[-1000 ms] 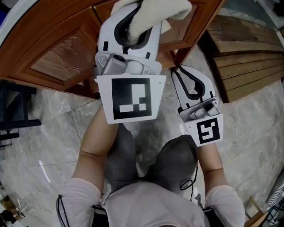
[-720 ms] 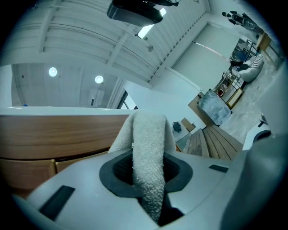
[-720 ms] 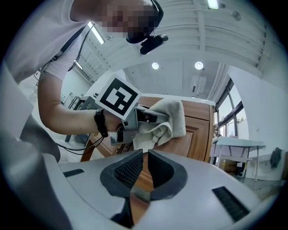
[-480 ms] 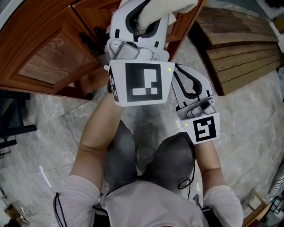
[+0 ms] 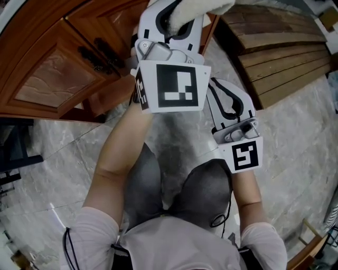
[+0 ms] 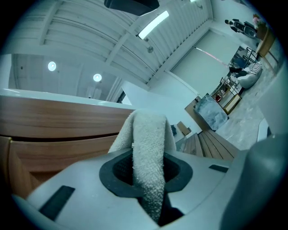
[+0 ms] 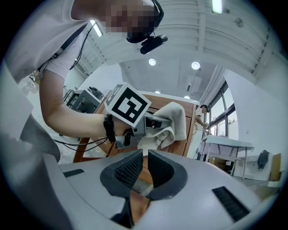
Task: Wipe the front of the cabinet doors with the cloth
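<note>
Two changes against a second ago: the left gripper point(image 5: 177, 11) sits higher and further right in the head view, and the cabinet doors point(image 5: 58, 79) have slid left, so a pair of black handles point(image 5: 97, 55) now shows where they meet. The left gripper is clamped on the cloth point(image 6: 148, 148), a white terry strip that rises between its jaws and bunches over the tips. The cloth is at the head view's top edge, by the cabinet's right corner; contact with the wood can't be confirmed. The right gripper point(image 5: 226, 100) is just beside and below the left one, jaws drawn together, nothing in them, same spot as before. Stacked wooden planks point(image 5: 280, 58) lie right of the cabinet on the marble floor point(image 5: 296, 158). A black frame point(image 5: 16, 153) stands at the left edge. The person's grey knees point(image 5: 174, 190) are under both grippers.
</note>
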Tool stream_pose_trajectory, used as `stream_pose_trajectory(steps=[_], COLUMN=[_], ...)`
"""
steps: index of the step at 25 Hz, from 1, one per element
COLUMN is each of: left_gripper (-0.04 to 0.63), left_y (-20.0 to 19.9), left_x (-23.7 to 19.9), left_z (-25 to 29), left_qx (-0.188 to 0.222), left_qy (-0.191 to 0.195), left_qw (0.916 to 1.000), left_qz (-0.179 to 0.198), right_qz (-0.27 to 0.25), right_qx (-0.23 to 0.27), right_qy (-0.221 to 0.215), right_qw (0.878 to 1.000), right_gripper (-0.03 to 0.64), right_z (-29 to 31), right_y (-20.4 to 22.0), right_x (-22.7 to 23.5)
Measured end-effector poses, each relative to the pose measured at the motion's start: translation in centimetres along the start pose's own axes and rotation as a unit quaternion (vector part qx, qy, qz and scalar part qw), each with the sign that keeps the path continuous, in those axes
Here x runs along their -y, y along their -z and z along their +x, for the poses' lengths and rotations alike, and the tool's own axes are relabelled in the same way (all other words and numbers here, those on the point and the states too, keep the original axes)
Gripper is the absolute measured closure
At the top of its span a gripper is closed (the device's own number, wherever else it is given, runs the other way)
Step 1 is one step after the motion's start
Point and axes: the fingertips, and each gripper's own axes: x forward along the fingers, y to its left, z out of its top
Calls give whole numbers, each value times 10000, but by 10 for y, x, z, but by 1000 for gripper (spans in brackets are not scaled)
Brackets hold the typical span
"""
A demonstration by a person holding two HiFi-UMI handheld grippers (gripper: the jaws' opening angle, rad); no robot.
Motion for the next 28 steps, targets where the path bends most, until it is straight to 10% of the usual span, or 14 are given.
stream_pose_trajectory(steps=[12, 28], left_gripper=[504, 503], left_y=[-23, 40], left_x=[19, -66], left_z=[-57, -145], left_qx=[135, -900], left_qy=[303, -682], left_qw=[9988, 9913], left_qz=[350, 671], right_qz=[25, 148], right_qx=[48, 419], right_qy=[-86, -526], right_qw=[9999, 9976], right_gripper=[558, 558], right_z=[-3, 35], right_y=[1, -22], right_x=[-2, -52])
